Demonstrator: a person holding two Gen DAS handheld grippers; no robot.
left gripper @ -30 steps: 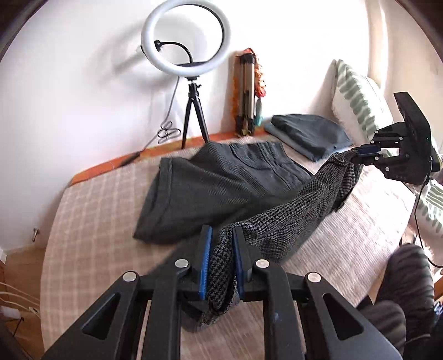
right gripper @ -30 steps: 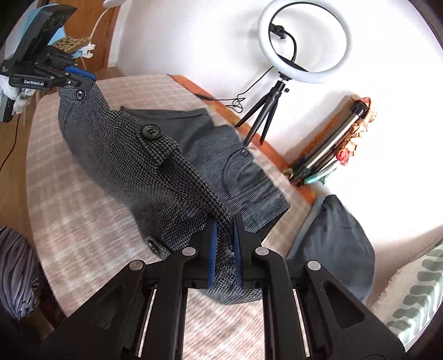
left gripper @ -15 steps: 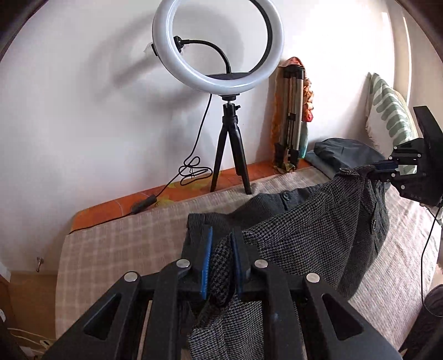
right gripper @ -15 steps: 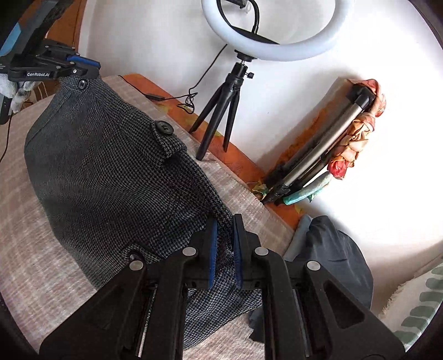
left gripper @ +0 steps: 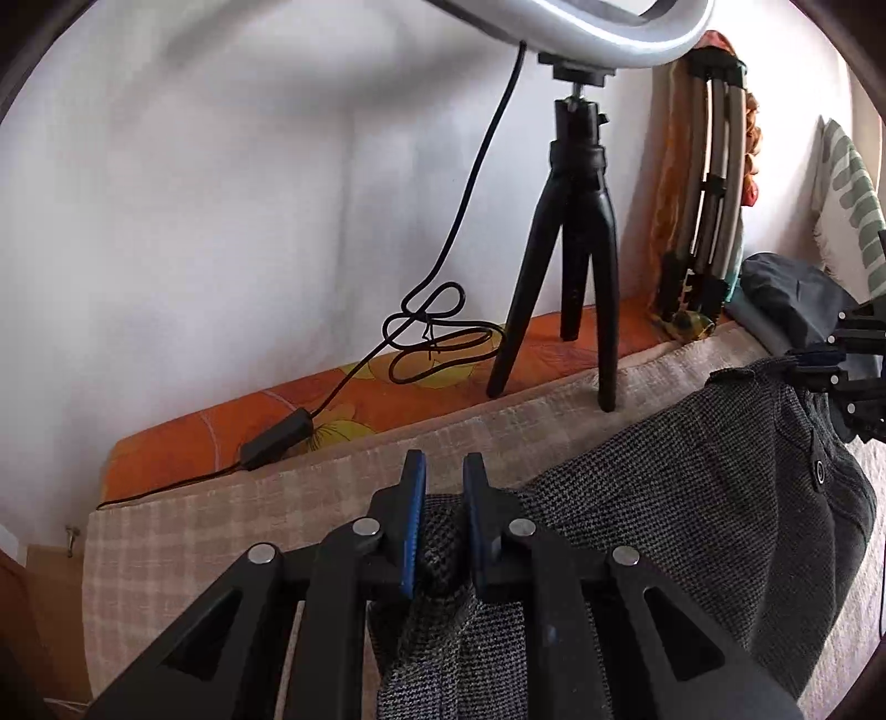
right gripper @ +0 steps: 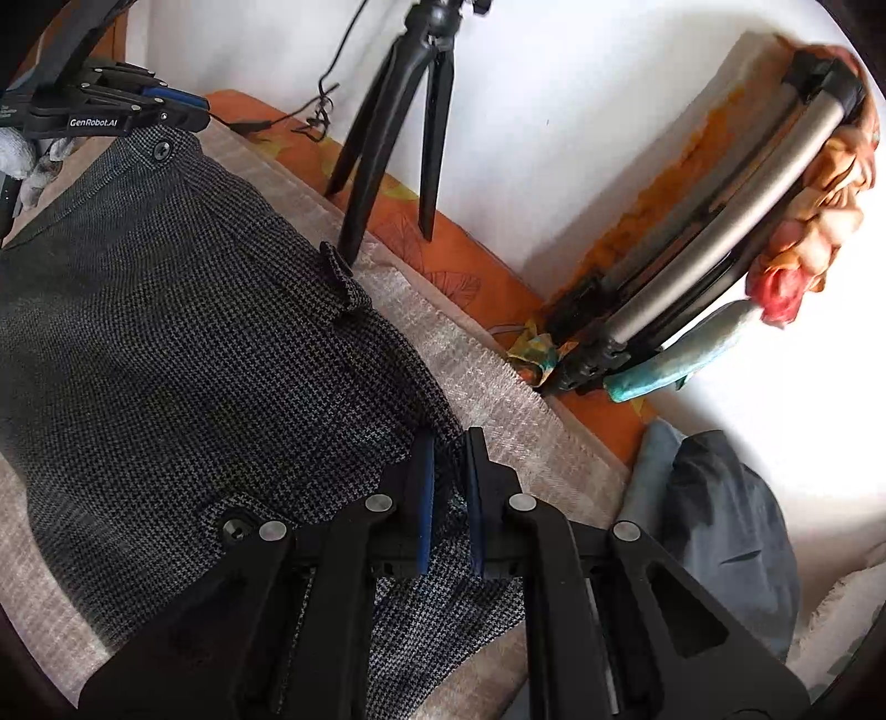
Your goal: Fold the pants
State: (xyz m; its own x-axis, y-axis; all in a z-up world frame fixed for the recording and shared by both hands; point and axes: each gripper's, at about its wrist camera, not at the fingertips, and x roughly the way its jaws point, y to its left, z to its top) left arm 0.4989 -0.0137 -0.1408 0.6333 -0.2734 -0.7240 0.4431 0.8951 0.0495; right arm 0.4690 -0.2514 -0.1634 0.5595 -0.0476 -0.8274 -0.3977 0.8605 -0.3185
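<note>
Both tongs, left (left gripper: 444, 501) and right (right gripper: 447, 476), pinch the pants (right gripper: 194, 354).

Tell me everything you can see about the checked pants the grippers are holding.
The pants are dark grey houndstooth weave, woolly-looking, with buttons and a flap. They hang spread between the left gripper and right gripper, both clamped on the top edge, and drape onto the beige plaid bed cover near the tripod.

Two claws, one pair of pants (left gripper: 692, 498), two tripods, one ring light (left gripper: 609, 33), one pillow (left gripper: 853, 199).
</note>
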